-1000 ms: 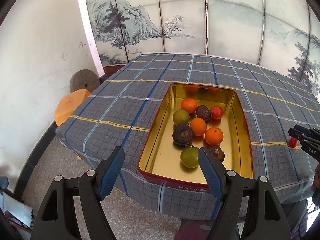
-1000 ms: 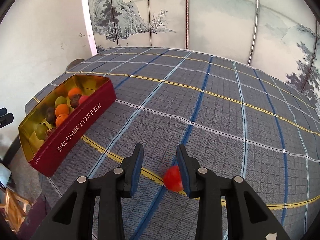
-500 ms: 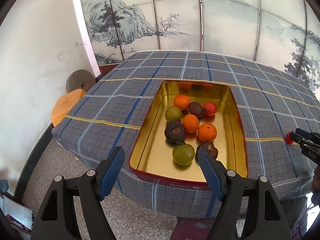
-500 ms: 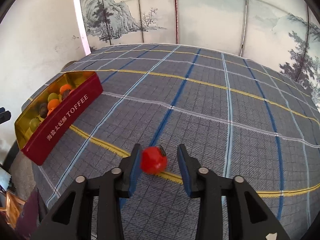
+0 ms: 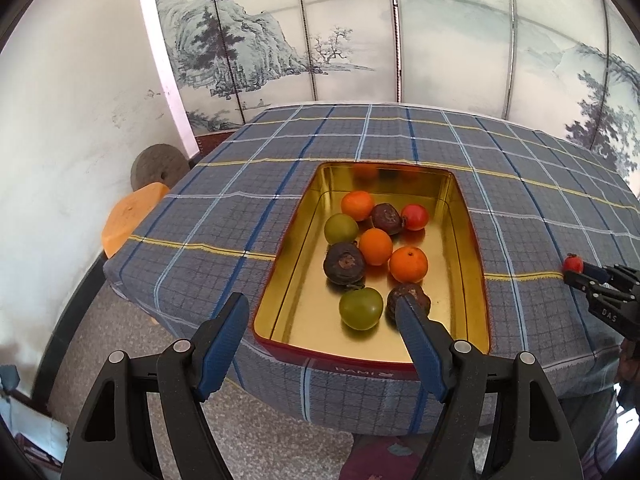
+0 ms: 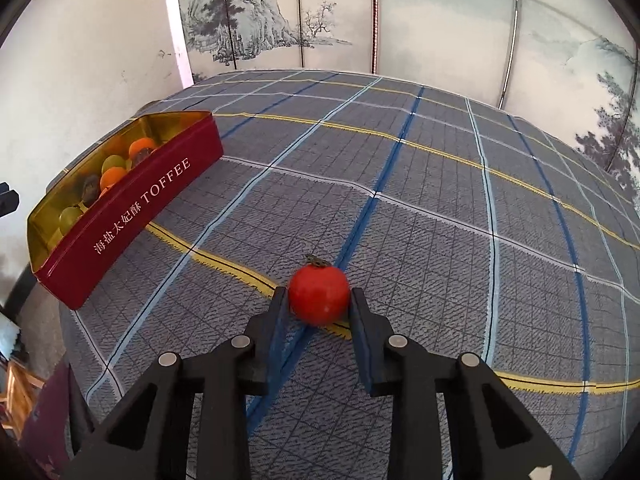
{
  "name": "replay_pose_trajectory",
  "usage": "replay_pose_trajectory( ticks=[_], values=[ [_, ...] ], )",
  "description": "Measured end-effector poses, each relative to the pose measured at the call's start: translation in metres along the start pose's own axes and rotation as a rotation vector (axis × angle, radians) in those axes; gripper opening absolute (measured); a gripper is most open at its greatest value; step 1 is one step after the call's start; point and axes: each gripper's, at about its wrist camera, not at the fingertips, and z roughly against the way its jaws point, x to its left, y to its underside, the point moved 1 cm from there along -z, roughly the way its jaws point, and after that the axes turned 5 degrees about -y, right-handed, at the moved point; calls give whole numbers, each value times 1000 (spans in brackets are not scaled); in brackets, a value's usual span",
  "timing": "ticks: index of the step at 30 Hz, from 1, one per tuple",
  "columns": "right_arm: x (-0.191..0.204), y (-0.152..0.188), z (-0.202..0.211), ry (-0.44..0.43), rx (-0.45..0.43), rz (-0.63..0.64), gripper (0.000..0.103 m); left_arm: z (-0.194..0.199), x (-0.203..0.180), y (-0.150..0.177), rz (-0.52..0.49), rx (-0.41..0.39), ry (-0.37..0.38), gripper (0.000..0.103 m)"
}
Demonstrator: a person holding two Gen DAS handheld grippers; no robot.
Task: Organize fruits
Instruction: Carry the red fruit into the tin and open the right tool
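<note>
A gold-lined red toffee tin sits on the plaid tablecloth near the table's front edge. It holds several fruits: orange ones, green ones, dark brown ones and one red one. My left gripper hovers open in front of the tin's near end, with nothing between its fingers. To the tin's right, my right gripper is shut on a small red fruit with a dry green stem, low over the cloth. The left wrist view also shows that right gripper and its red fruit. The tin lies to the right gripper's left.
The plaid cloth stretches behind and right of the red fruit. An orange stool and a round stone disc stand beside the table's left edge. A painted folding screen closes the back. Speckled floor lies below the front edge.
The red fruit shifted between the right gripper's fingers, and the jaws have now closed on it. The left gripper stayed open and barely moved.
</note>
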Motion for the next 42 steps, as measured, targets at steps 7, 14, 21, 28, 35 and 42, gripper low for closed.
replay_pose_trajectory(
  ticks=[7,14,21,28,35,42],
  values=[
    [8,-18,20,-38,-52,-2,27,7,14,-1,32,-22,-9,76],
    [58,-61,39,-136,-108,90,27,9,20,0,33,-42,-30,76],
    [109,-93,20,-213,-108,178,27,13,23,-1,19,-71,-54,76],
    [133,-108,-11,-241,-71,215,27,14,30,-7,23,-86,-83,76],
    [134,-114,-35,-236,-33,200,27,9,38,-7,52,-72,-98,76],
    [137,-117,-52,-225,-3,197,28,9,46,-7,71,-69,-82,78]
  ],
)
